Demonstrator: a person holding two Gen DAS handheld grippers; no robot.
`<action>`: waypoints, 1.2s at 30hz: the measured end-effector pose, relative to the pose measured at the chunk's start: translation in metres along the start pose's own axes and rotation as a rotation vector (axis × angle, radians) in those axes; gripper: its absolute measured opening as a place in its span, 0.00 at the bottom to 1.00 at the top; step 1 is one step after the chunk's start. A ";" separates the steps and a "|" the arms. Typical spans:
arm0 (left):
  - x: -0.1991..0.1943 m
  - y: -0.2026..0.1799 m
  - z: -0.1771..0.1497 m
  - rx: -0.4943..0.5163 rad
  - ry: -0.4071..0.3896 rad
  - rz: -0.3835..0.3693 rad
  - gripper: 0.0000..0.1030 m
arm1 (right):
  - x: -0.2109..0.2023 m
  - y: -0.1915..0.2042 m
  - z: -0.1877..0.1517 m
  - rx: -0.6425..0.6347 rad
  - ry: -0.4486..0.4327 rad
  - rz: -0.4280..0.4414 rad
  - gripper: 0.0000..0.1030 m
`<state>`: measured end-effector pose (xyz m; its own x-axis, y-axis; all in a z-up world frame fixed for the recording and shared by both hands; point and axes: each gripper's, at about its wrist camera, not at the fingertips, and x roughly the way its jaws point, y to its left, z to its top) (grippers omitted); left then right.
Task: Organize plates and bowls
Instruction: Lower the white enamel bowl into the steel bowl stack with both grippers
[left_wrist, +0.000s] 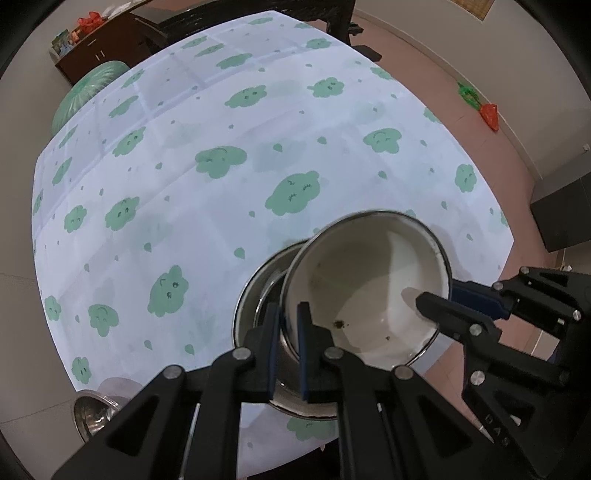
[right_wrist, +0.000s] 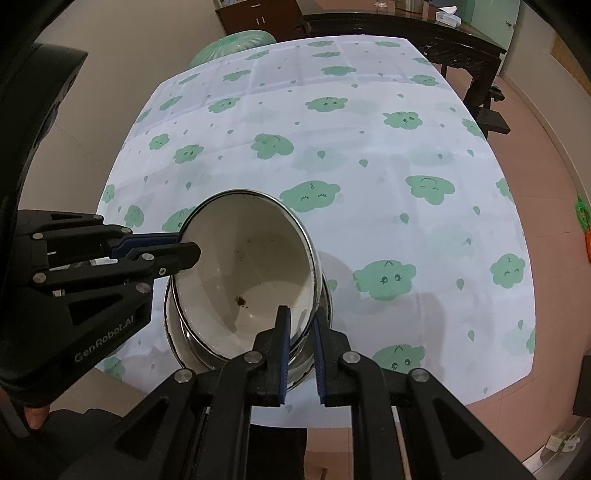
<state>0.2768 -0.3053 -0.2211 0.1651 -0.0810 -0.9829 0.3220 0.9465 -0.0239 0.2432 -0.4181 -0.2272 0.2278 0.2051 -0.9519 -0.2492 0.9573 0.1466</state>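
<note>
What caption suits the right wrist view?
Both grippers clamp the white bowl's rim, tilting it over a steel bowl.

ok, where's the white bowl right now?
The white bowl sits tilted in the steel bowl at the table's near edge, its rim pinched by both hand-held grippers.

Lower metal bowl (left_wrist: 258, 291) mostly hidden beneath tilted white bowl (left_wrist: 369, 280). Steel bowl (left_wrist: 92, 410) at table's corner cut off behind gripper linkage.

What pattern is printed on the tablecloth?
Green smiling clouds and small droplets on the white tablecloth; clearest in the right wrist view.
</note>
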 end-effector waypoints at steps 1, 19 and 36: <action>0.000 0.000 -0.001 0.000 0.001 0.000 0.05 | 0.000 0.001 0.000 -0.001 0.001 0.000 0.13; 0.007 0.004 -0.018 -0.011 0.023 0.003 0.05 | 0.008 0.011 -0.012 -0.018 0.028 0.011 0.13; 0.013 0.005 -0.025 -0.015 0.046 -0.006 0.05 | 0.013 0.014 -0.015 -0.029 0.052 0.014 0.13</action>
<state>0.2571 -0.2939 -0.2385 0.1201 -0.0725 -0.9901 0.3088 0.9506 -0.0321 0.2281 -0.4050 -0.2415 0.1751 0.2072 -0.9625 -0.2790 0.9480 0.1533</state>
